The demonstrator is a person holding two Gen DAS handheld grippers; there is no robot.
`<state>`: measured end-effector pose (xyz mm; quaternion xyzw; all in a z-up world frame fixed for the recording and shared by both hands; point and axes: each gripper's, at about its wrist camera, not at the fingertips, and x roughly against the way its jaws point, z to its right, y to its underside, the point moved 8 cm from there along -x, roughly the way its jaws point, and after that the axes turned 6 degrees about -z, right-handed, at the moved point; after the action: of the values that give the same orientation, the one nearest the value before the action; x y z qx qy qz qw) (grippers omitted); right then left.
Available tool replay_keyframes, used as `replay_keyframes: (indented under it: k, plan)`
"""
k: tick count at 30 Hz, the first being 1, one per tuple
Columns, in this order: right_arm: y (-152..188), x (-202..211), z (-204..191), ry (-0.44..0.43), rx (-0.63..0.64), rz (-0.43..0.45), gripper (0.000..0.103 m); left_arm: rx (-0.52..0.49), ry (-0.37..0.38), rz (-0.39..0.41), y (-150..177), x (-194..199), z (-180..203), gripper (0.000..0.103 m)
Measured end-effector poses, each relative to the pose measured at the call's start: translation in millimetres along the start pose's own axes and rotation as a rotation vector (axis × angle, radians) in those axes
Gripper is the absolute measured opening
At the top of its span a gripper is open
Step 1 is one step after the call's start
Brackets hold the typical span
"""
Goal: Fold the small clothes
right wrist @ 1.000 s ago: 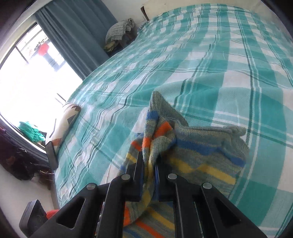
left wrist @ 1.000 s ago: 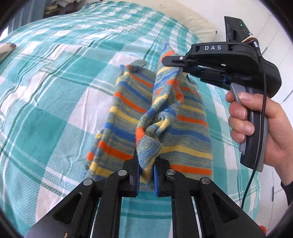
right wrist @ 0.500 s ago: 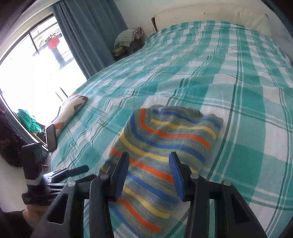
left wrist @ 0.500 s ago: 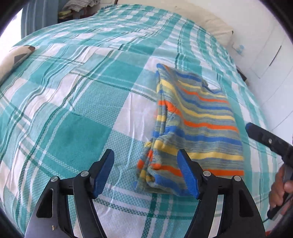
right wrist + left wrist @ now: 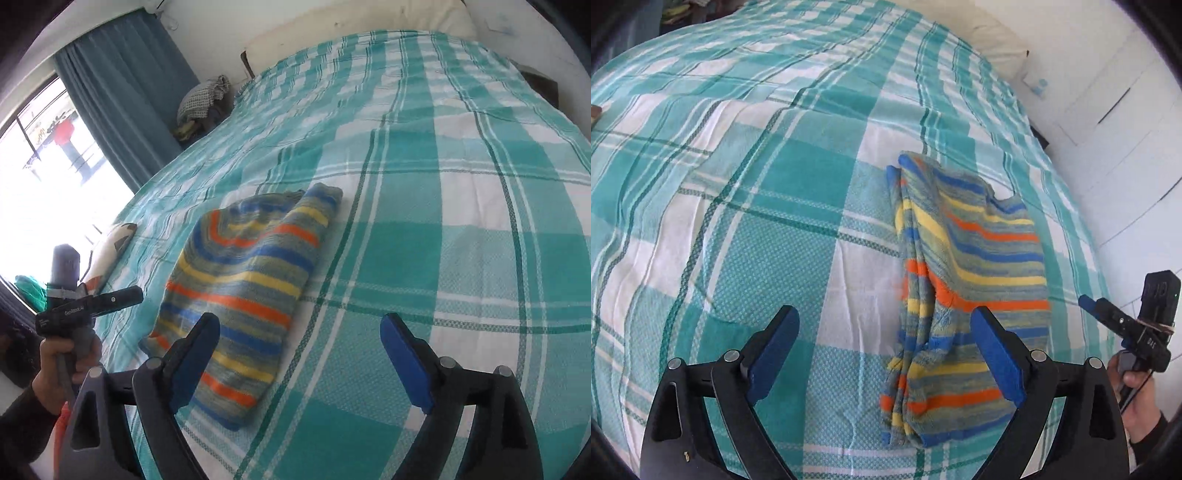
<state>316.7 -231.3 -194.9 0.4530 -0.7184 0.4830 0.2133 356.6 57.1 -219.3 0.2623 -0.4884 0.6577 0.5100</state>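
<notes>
Having just opened, both jaws wide and empty, left gripper (image 5: 882, 354) and right gripper (image 5: 299, 358) off the garment (image 5: 964, 280), now folded flat on the bed (image 5: 738, 184), fold apparently finished.

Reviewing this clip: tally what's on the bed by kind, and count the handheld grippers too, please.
Striped garment: 1, lying folded on the checked bedspread
Patterned cushion: 1, at the bed's edge near the window
Grippers: 2, left gripper and right gripper, both open and empty
Total: 4
</notes>
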Motion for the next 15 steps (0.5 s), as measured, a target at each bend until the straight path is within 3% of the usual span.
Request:
replay_keyframes:
  k: [3, 6, 7, 8, 9, 10, 11, 15]
  plan:
    - [-14.7, -21.3, 8.5, -0.134, -0.108, -0.001, 0.088, -0.051, 0.005, -0.051, -11.6, -29.9, 11.7, 0.095]
    - [-24.5, -59.4, -7.1, -0.226, -0.119, -0.04, 0.087, -0.113, -0.057, -0.063, -23.5, -49.1, 20.5, 0.096]
    - [-24.3, -75.9, -14.1, -0.254, -0.121, -0.072, 0.077, -0.115, -0.071, -0.064, -26.6, -53.0, 22.2, 0.096]
    - [-22.1, -93.1, -20.9, -0.255, -0.116, -0.107, 0.068, -0.113, -0.073, -0.065, -28.2, -56.3, 24.3, 0.089]
    - [-21.0, -107.3, -26.9, -0.216, -0.091, -0.132, 0.05, -0.113, -0.075, -0.073, -28.6, -59.7, 27.3, 0.076]
    - [-21.1, -117.4, -32.8, -0.155, -0.056, -0.139, 0.04, -0.121, -0.063, -0.095, -27.3, -63.1, 30.4, 0.034]
    - [-22.5, -122.1, -38.0, -0.103, -0.032, -0.137, 0.036, -0.111, -0.031, -0.12, -25.7, -64.3, 34.4, 0.018]
    - [-32.5, -102.7, -66.4, 0.012, 0.073, -0.082, 0.025, -0.099, -0.035, -0.058, -29.5, -37.5, 46.3, 0.015]
